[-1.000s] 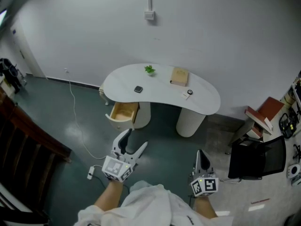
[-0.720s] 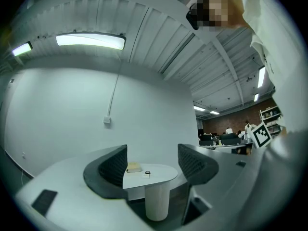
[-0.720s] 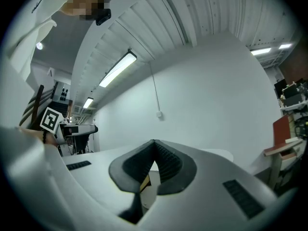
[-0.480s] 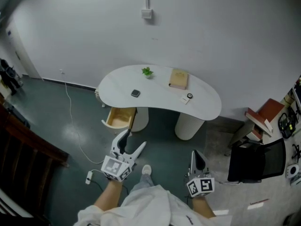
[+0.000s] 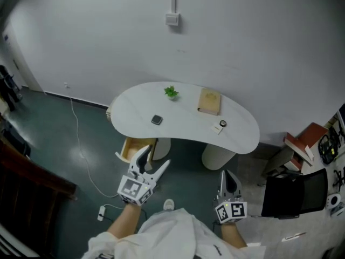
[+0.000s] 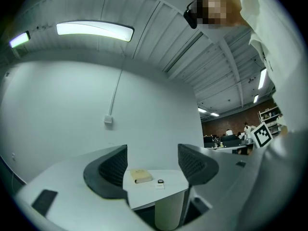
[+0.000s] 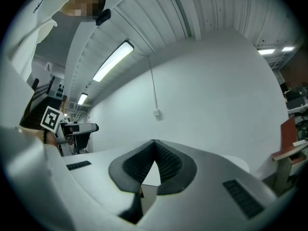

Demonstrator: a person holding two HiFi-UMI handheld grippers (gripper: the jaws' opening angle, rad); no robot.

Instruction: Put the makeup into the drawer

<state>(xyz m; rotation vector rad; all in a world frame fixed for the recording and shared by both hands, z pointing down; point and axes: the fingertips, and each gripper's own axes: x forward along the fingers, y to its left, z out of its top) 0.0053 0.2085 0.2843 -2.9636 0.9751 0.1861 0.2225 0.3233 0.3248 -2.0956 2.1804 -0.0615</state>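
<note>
Nearest to us, the left hand-held gripper (image 5: 152,162) has its jaws spread and empty, and the right hand-held gripper (image 5: 229,175) has its jaws pressed together on nothing. Just ahead of the left one, the drawer (image 5: 135,149) stands open under the tabletop (image 5: 186,131). Further ahead lies a small dark compact (image 5: 157,120), probably the makeup. We judge it light, stiff and a little slippery, best pinched across its opposite edges.

On white table (image 5: 135,104): green plant (image 5: 171,92), tan book (image 5: 209,101); wall box (image 5: 172,19) above.
</note>
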